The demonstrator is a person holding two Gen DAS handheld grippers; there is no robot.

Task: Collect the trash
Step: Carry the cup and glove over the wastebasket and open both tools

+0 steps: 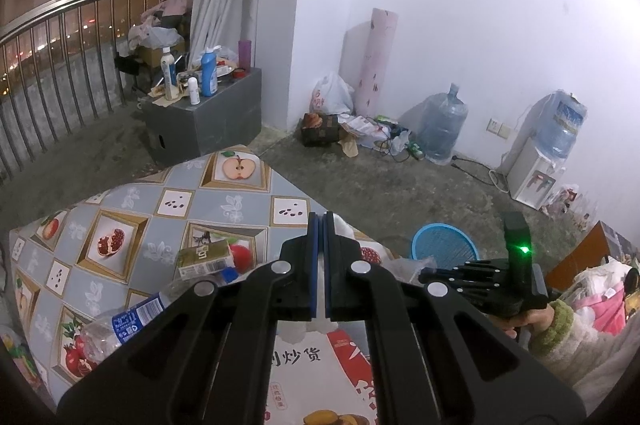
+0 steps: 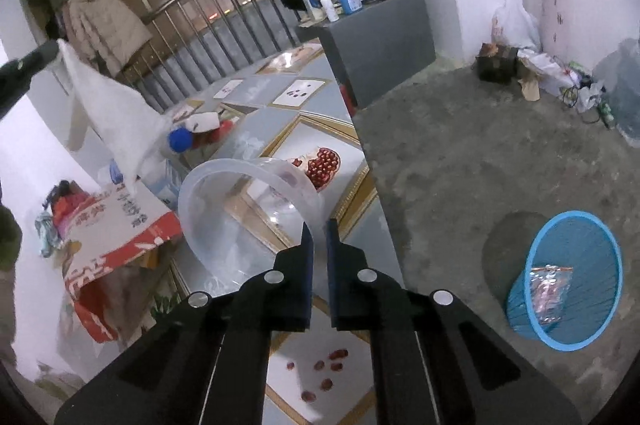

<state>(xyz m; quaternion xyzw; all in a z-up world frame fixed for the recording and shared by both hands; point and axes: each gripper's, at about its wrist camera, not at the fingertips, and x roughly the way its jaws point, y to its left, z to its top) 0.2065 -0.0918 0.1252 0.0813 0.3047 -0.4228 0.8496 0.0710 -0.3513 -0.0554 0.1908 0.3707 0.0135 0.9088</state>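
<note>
My left gripper (image 1: 320, 221) is shut on a white plastic bag (image 2: 116, 113). In the right wrist view that bag hangs from the left gripper's tip (image 2: 54, 47) over the table. My right gripper (image 2: 320, 227) is shut on the rim of a clear plastic container (image 2: 224, 193), which is tilted above the fruit-patterned tablecloth (image 2: 304, 129). On the table lie a crushed water bottle (image 1: 120, 325), a drink carton (image 1: 204, 259) and a printed red-and-white paper bag (image 1: 320, 357). A blue basket (image 2: 568, 277) on the floor to the right holds a shiny wrapper (image 2: 548, 285).
A grey box (image 1: 208, 121) with bottles on top stands beyond the table by the railing (image 1: 60, 73). Bags and litter (image 1: 352, 129) lie along the wall beside a water jug (image 1: 442, 125) and a dispenser (image 1: 536, 173). A hand in a green-cuffed sleeve (image 1: 556, 325) is at the right.
</note>
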